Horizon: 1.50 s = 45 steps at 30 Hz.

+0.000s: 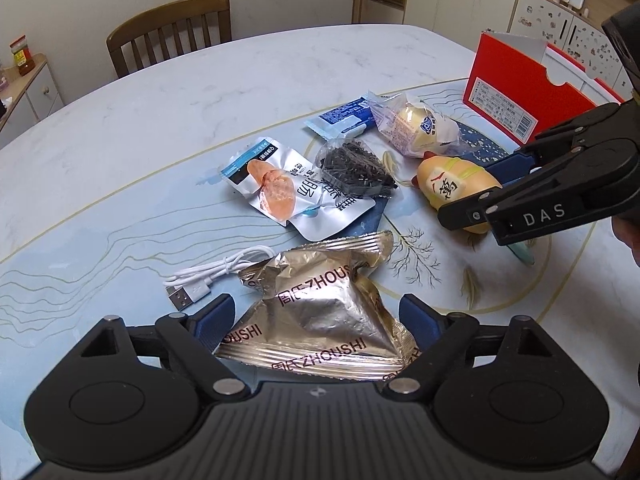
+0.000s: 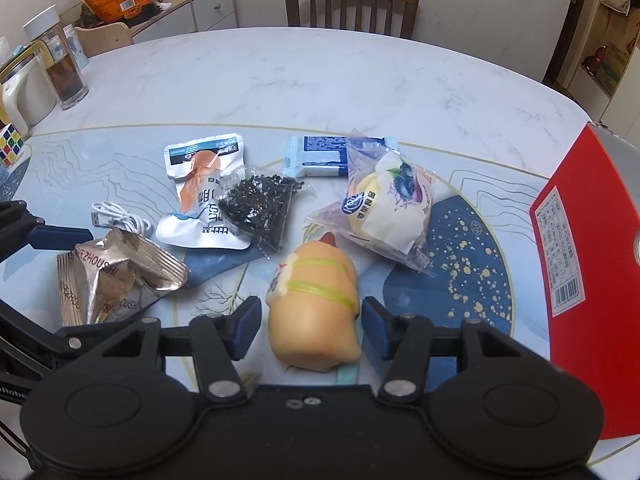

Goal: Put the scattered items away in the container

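Observation:
A crumpled silver ZHOUSHI packet (image 1: 320, 312) (image 2: 116, 276) lies between the blue pads of my left gripper (image 1: 318, 320), which stands open around it. My right gripper (image 2: 312, 328) (image 1: 472, 192) is open astride a tan squishy toy (image 2: 316, 300) (image 1: 452, 180), pads close to its sides. Further off lie a white USB cable (image 1: 216, 276), a white snack pouch (image 1: 272, 196), a clear bag of black bits (image 1: 356, 168), a blue-and-white packet (image 1: 344, 118) and a bagged bun (image 1: 416, 128). The red box (image 1: 508, 84) (image 2: 576, 240) stands open at the right.
The items rest on a patterned mat over a marble table (image 2: 320, 80). A wooden chair (image 2: 352, 4) stands at the far edge. A glass jar (image 2: 64, 76) and a Rubik's cube (image 2: 10, 144) sit at the table's left side.

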Available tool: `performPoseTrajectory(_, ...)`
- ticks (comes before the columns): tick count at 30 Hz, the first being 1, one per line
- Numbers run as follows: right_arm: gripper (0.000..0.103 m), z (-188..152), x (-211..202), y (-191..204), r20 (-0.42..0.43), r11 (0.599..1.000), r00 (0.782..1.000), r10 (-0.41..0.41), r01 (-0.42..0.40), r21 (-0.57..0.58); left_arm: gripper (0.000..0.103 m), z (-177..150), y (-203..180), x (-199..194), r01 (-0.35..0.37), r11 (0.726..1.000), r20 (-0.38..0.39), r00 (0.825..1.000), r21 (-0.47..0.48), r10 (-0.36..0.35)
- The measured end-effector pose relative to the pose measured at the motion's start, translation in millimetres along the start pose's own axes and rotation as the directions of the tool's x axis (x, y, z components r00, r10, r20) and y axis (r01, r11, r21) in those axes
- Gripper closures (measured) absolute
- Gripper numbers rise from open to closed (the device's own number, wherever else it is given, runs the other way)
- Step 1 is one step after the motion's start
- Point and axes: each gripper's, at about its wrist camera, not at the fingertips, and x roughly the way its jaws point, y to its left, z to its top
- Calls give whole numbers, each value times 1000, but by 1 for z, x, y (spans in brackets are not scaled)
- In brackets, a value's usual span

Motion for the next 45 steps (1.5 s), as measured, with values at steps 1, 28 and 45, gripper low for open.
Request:
performPoseTrajectory(1, 51, 0, 0, 0, -1, 1000, 1000, 1, -1, 0, 17, 0, 0, 0, 0, 1000, -1, 1000, 1, 0)
performPoseTrajectory(28, 60, -8, -19, -2, 28, 999, 999, 16, -18, 50, 58, -5, -6, -13, 17, 999, -38, 999, -44, -18)
performPoseTrajectory(45, 60, -31, -55, -14, 62, 993, 997, 46, -52, 102, 60, -4, -20, -33, 34, 996, -28, 999, -80, -36)
